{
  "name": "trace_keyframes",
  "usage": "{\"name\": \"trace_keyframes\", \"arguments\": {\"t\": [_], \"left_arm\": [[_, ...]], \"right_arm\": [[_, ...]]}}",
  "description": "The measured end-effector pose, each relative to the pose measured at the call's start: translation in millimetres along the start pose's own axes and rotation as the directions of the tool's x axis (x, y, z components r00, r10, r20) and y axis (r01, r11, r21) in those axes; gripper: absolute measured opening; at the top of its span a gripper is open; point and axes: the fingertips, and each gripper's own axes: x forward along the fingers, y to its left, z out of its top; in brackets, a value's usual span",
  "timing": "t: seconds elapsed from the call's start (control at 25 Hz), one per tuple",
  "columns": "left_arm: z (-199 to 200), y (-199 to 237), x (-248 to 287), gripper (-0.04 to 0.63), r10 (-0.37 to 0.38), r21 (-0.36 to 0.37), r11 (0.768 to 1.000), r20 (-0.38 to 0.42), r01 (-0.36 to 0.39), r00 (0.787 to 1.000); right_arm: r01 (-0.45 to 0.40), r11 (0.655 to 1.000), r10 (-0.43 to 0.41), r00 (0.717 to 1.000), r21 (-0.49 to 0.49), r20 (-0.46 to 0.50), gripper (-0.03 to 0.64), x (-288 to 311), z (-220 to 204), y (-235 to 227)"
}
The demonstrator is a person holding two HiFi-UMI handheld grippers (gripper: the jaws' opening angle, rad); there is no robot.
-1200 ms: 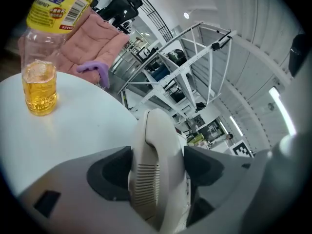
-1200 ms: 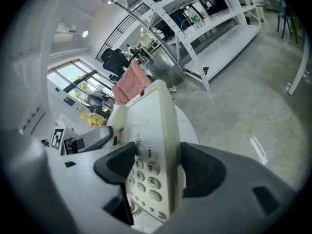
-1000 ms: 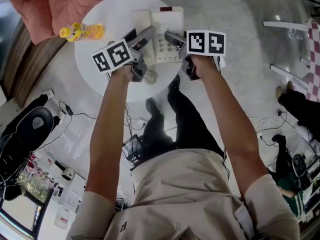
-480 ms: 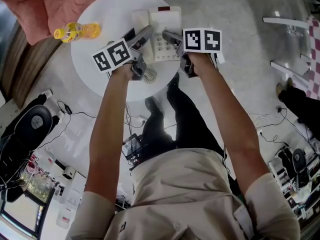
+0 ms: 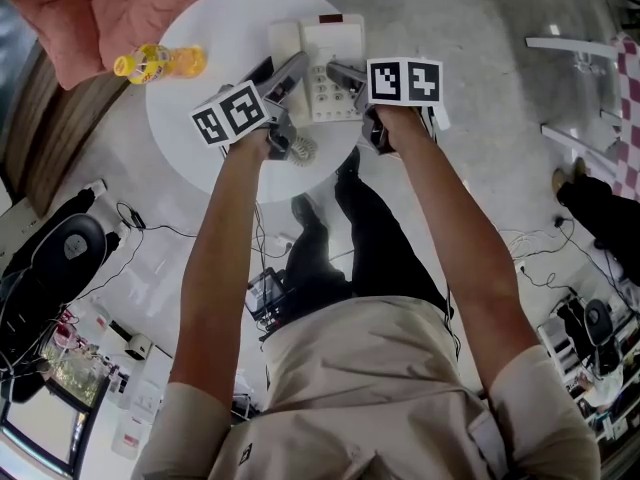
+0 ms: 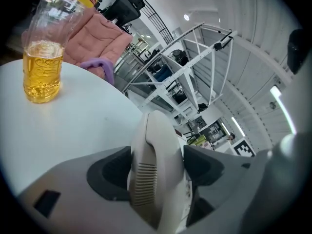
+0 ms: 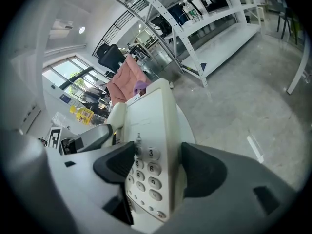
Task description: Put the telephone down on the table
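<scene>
A beige desk telephone [image 5: 335, 53] lies over the far right part of the round white table [image 5: 200, 143]. Whether it rests on the top, I cannot tell. My left gripper [image 5: 291, 72] is shut on the handset [image 6: 155, 172], which lies along the phone's left side; the pads press on both of its flanks. My right gripper [image 5: 342, 72] is shut on the phone's body [image 7: 148, 155], one pad on the keypad face, the other on the right edge. The handset [image 7: 116, 117] and the left gripper's finger [image 7: 90, 138] show at the left of the right gripper view. A coiled cord [image 5: 300, 149] hangs near the left hand.
A bottle of yellow drink [image 5: 160, 63] lies at the table's left edge; it looms close in the left gripper view as bottle [image 6: 43, 57]. A pink padded seat [image 5: 100, 8] stands beyond it. Cables and gear cover the floor at the left [image 5: 60, 258]. White shelving [image 7: 204, 28] stands behind.
</scene>
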Motion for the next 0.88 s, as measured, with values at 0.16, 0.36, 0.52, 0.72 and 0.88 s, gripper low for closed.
{"name": "trace_keyframes", "arguments": {"t": [0.16,0.36,0.52,0.72,0.88], "left_arm": [[-0.6,-0.8,-3.6,0.327,0.021,0.06,0.998,0.016,-0.022,1.0],[-0.8,-3.3,-12.6,0.327,0.039,0.102,0.994,0.026,-0.042,0.999],[11.0,-9.4,-32.6,0.325,0.054,0.129,0.99,0.063,-0.062,0.997],[33.1,-23.0,-69.0,0.294,0.068,0.178,0.98,0.128,-0.091,0.989],[47.3,-48.7,-98.1,0.191,0.044,0.216,0.973,0.182,-0.083,0.982]], "right_arm": [[0.029,0.999,-0.029,1.0,-0.025,0.005,0.293,-1.7,1.5,-1.6],[0.083,0.995,-0.083,0.997,-0.059,0.007,0.287,-7.5,3.2,-4.2],[0.15,0.986,-0.149,0.989,-0.073,0.023,0.257,-22.6,7.4,-4.7],[0.205,0.975,-0.198,0.977,-0.088,0.077,0.224,-51.1,18.2,2.7],[0.202,0.973,-0.187,0.973,-0.11,0.138,0.16,-85.2,24.4,16.2]]}}
